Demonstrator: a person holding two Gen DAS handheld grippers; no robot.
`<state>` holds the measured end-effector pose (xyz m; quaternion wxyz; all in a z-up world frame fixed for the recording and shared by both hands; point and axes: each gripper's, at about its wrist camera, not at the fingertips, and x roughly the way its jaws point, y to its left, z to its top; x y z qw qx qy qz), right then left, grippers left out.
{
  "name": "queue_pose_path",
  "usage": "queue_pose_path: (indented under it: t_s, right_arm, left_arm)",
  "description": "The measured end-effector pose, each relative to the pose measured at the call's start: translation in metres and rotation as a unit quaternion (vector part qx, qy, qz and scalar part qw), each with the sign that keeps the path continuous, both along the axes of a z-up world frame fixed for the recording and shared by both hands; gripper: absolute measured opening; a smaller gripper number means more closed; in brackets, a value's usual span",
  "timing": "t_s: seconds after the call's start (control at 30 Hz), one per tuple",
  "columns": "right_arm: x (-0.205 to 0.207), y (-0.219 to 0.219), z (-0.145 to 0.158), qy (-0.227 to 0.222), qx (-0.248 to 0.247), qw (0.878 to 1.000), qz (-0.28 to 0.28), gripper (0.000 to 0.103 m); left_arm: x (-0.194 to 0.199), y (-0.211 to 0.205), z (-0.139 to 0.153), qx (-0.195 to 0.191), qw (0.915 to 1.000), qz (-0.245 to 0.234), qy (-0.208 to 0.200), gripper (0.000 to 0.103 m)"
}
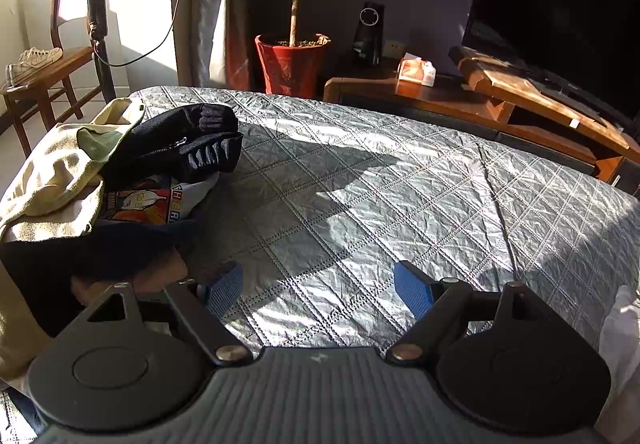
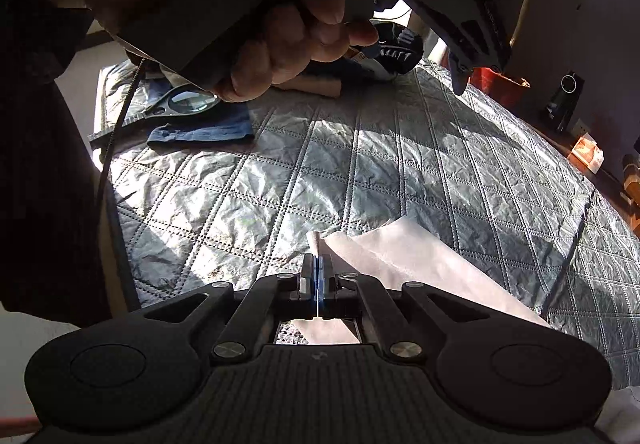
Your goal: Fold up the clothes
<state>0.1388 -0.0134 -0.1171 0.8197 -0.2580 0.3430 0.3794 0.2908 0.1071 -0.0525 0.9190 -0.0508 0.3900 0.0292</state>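
Note:
My left gripper (image 1: pixel 320 284) is open and empty, its blue pads (image 1: pixel 412 288) wide apart above the grey quilted bed cover (image 1: pixel 360 184). To its left lies a pile of clothes (image 1: pixel 132 180): a cream fleece, a black zip jacket and a printed shirt. My right gripper (image 2: pixel 319 276) is shut on the edge of a white garment (image 2: pixel 400 256) that trails to the right over the quilt (image 2: pixel 280 184). The white garment shows at the right edge of the left wrist view (image 1: pixel 620 324). The left gripper (image 2: pixel 460 24) shows in the right wrist view, held by a hand above the bed.
A blue cloth (image 2: pixel 200 128) and a magnifying glass (image 2: pixel 188 100) lie at the bed's far left. Beyond the bed stand a red plant pot (image 1: pixel 290 62), a wooden TV stand (image 1: pixel 500 100) with a television (image 1: pixel 560 12), a fan (image 1: pixel 100 4) and a wooden chair (image 1: pixel 44 68) with shoes.

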Motion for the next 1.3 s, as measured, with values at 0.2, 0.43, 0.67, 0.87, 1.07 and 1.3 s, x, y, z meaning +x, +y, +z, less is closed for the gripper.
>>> queue_pose_path:
  t_s: [0.2,0.43,0.67,0.87,1.07,1.3]
  right_arm:
    - [0.001,-0.051,0.020,0.056,0.056,0.995,-0.057,0.035]
    - [0.089,-0.202,0.058,0.044,0.069,0.951,-0.299,0.051]
    - [0.177,-0.329,0.069,0.086,0.070,0.904,-0.413,0.053]
    - [0.199,-0.344,0.041,0.191,0.031,0.917,-0.348,0.064]
    - [0.223,-0.353,0.014,0.236,0.045,0.909,-0.342,0.066]
    - [0.248,-0.345,-0.012,0.282,0.011,0.908,-0.309,0.068]
  left_arm:
    - [-0.001,-0.007,-0.004,0.007,0.9998,-0.015,0.008,0.080]
    - [-0.007,-0.034,-0.016,0.027,0.9968,-0.070,0.027,0.080]
    - [-0.020,-0.075,-0.043,0.052,0.9821,-0.162,0.081,0.080]
    - [-0.036,-0.108,-0.063,0.080,0.9639,-0.230,0.107,0.080]
    - [-0.051,-0.125,-0.082,0.111,0.9489,-0.266,0.128,0.085]
    - [-0.051,-0.122,-0.084,0.105,0.9516,-0.258,0.130,0.092]
